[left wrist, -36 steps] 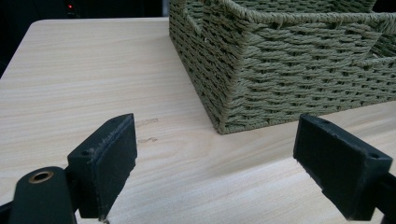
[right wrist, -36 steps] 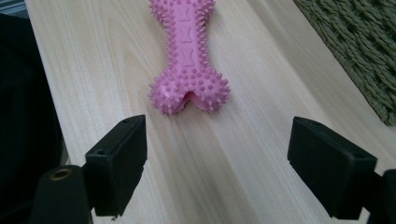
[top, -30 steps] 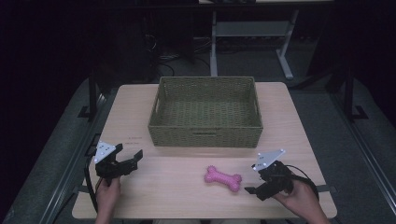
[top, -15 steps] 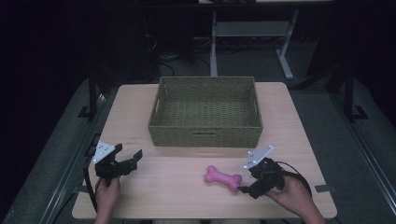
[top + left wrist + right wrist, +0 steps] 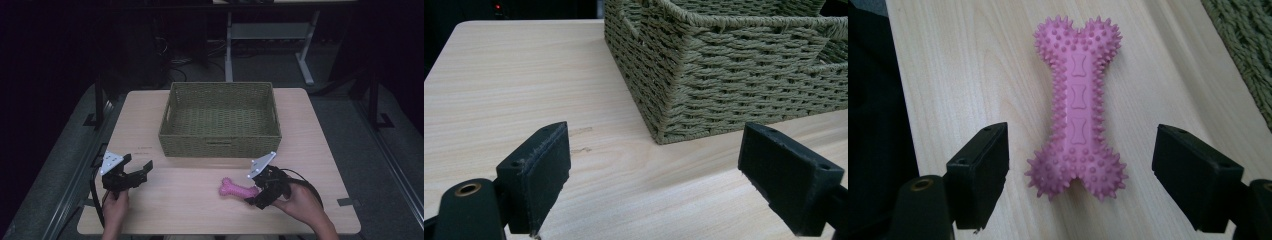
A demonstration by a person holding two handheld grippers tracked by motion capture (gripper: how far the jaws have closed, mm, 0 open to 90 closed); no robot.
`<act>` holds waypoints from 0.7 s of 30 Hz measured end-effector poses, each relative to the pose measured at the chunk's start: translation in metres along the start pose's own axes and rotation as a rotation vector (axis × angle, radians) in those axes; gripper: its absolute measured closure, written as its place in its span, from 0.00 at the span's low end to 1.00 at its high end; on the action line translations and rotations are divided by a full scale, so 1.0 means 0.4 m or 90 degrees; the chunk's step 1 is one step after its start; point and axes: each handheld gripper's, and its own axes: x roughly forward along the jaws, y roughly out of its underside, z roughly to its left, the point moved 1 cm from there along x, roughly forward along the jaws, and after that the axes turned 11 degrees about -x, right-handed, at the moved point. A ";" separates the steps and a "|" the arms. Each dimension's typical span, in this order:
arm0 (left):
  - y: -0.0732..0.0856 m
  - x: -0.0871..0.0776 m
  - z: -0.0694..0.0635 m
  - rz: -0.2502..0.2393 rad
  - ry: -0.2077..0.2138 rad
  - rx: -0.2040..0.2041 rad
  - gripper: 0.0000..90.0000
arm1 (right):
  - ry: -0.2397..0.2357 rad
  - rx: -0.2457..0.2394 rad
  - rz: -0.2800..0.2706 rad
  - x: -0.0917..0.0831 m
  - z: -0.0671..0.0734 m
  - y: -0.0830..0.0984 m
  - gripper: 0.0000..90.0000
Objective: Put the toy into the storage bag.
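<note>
Pink spiky bone toy [image 5: 1075, 107] flat on table [image 5: 200, 210] front-right, near end btwn right gripper [image 5: 1080, 185] jaws spread wide, not touching, left gripper [image 5: 654, 185] wide too, nothing held, wicker basket [image 5: 734, 75] cut off top-right, inside hidden.

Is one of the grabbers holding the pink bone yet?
No, nothing is held. The right gripper is open with its jaws on either side of the pink bone, not touching it. The left gripper is open too.

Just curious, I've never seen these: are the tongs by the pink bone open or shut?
Open. The right tongs stand spread, one jaw on each side of the pink spiky toy bone, neither touching it.
</note>
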 end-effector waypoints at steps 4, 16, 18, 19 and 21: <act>0.000 -0.001 0.002 -0.001 0.000 -0.003 0.14 | -0.006 -0.001 0.006 0.010 -0.005 -0.009 0.26; -0.001 -0.003 0.003 -0.002 -0.001 -0.004 0.14 | -0.023 -0.018 0.024 0.028 -0.015 -0.055 0.30; -0.001 -0.002 0.004 -0.002 0.000 -0.004 0.14 | -0.026 -0.017 0.028 0.034 -0.016 -0.059 0.30; -0.001 -0.002 0.004 -0.002 0.000 -0.004 0.14 | -0.027 -0.019 0.031 0.037 -0.016 -0.060 0.30; -0.001 -0.002 0.003 -0.002 -0.001 -0.004 0.14 | -0.031 -0.019 0.037 0.044 -0.016 -0.064 0.32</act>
